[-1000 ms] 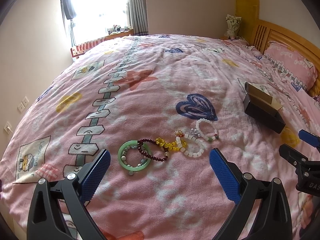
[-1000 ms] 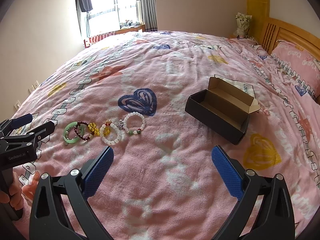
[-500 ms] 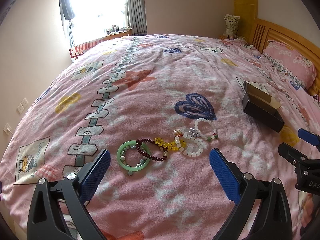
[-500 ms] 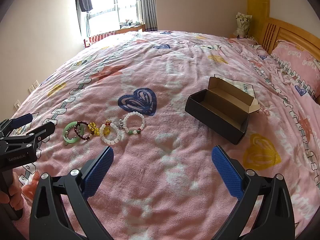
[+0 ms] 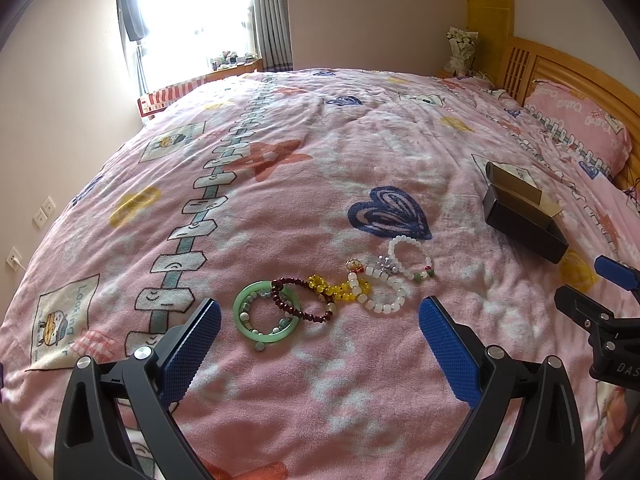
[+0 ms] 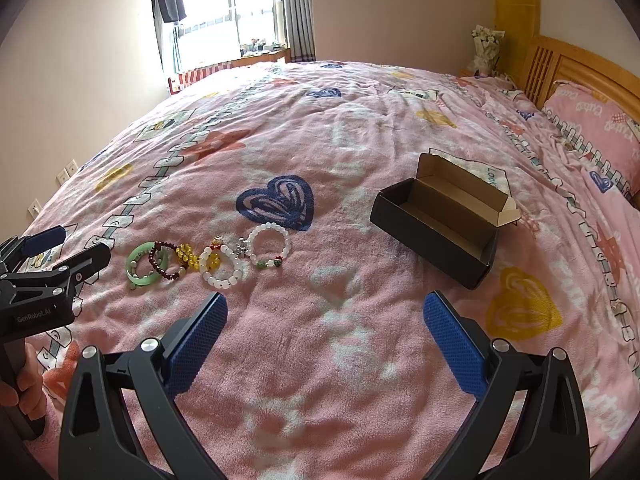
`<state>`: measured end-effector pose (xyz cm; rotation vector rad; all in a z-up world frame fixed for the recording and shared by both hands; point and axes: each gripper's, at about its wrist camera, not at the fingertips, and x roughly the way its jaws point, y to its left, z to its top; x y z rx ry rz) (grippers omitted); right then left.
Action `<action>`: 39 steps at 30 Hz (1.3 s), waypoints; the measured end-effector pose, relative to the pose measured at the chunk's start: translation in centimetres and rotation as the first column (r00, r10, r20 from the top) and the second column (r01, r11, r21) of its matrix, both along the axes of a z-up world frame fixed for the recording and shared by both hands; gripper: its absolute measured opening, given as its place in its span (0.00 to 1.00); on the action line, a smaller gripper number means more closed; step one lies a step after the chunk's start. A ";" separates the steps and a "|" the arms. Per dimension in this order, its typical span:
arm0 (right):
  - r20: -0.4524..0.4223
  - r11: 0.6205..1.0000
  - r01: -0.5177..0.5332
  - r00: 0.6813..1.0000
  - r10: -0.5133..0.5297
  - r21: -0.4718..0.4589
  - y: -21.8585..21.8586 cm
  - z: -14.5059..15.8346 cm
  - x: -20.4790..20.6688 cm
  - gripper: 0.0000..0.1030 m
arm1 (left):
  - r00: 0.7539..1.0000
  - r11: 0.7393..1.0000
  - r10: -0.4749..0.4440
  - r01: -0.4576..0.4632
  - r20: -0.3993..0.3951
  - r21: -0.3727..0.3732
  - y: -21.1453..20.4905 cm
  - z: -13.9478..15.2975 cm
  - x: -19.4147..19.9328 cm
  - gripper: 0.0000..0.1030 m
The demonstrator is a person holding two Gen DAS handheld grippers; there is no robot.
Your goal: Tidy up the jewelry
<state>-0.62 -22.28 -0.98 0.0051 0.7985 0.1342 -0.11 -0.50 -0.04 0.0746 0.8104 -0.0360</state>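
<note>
Item: bracelets in a touching, partly overlapping row on a pink bed cover (image 5: 280,208). Contents, from 9 o'clock to 3 o'clock in the left wrist view: green bangle (image 5: 265,317) with a small bead strand lying inside it, dark red bead bracelet (image 5: 301,298) overlapping the bangle's rim, yellow bead bracelet (image 5: 338,290), chunky white bead bracelet (image 5: 382,292), round white bead bracelet (image 5: 410,258) with green and red accents. Receptacle: black box (image 6: 438,226), lid flap open, interior visibly bare, lying well apart from the row toward 3 o'clock. Left hand-held gripper (image 5: 320,334): jaws spread wide, holding nothing, hovering just short of the row, with the green bangle and dark red strand at about 11 o'clock from its centre. Right hand-held gripper (image 6: 324,330): jaws likewise spread, holding nothing, over bare cover; the row sits at 10 to 11 o'clock, the box at about 1 o'clock. Step in hand, by judgement: the approach before a first pick, with no piece yet boxed. Next move likely calls for lowering one hand-held gripper over a single bracelet, closing on its rim or beads without snagging a neighbour, then carrying it to the box.
</note>
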 end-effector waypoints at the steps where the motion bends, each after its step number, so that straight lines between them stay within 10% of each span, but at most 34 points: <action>1: 0.000 1.000 -0.001 1.000 0.001 0.000 0.0 0.0 0.0 0.93 | 1.000 1.000 0.000 0.000 0.000 -0.001 0.0 0.0 0.0 0.94; 24: -0.022 1.000 -0.002 1.000 0.003 0.018 0.5 -0.5 1.0 0.93 | 0.999 1.000 0.019 -0.019 -0.027 -0.020 0.7 -1.0 0.9 0.94; 35: -0.224 0.988 0.007 0.974 0.028 0.153 1.1 -4.3 6.9 0.93 | 0.980 0.979 0.150 -0.166 -0.133 -0.120 6.7 -4.0 4.0 0.94; 39: -0.325 0.968 0.048 0.945 0.036 0.248 0.7 -6.1 9.5 0.75 | 0.969 0.967 0.178 -0.204 -0.170 -0.151 8.1 -4.8 4.7 0.94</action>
